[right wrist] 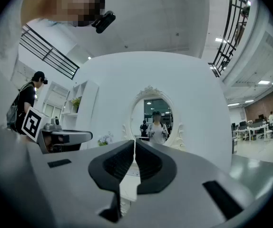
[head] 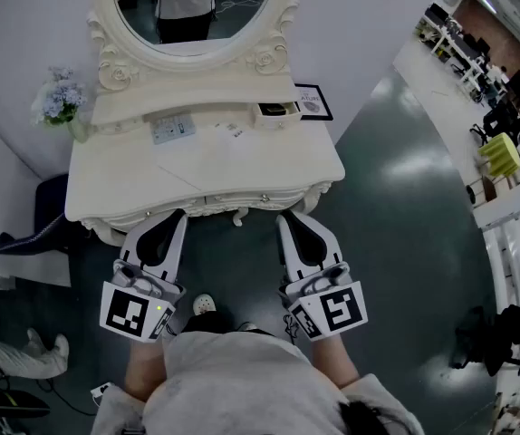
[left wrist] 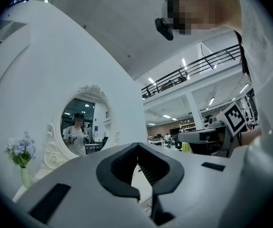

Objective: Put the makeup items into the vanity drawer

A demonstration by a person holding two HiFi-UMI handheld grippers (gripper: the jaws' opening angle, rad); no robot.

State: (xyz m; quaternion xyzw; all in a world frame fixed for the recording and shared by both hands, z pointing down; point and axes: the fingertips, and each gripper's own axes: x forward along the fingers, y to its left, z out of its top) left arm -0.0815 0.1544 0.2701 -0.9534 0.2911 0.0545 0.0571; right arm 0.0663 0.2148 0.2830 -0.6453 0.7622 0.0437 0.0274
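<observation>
**A:** Where do we stand?

**B:** At the very start, we'd say. Our left gripper (head: 179, 215) and right gripper (head: 285, 217) hang just below the front edge of the vanity (head: 269, 166). Both have their jaws pressed together with nothing between them.

**A:** And the makeup?

**B:** A flat grey case (head: 172, 129) and some small pieces (head: 233, 130) lie near the back of the top, well apart from us. The little drawer (head: 274, 111) on the upper shelf (head: 197, 107) looks pulled out.

**A:** So next?

**B:** We should lift one gripper, spread its jaws and reach for the case.
</observation>
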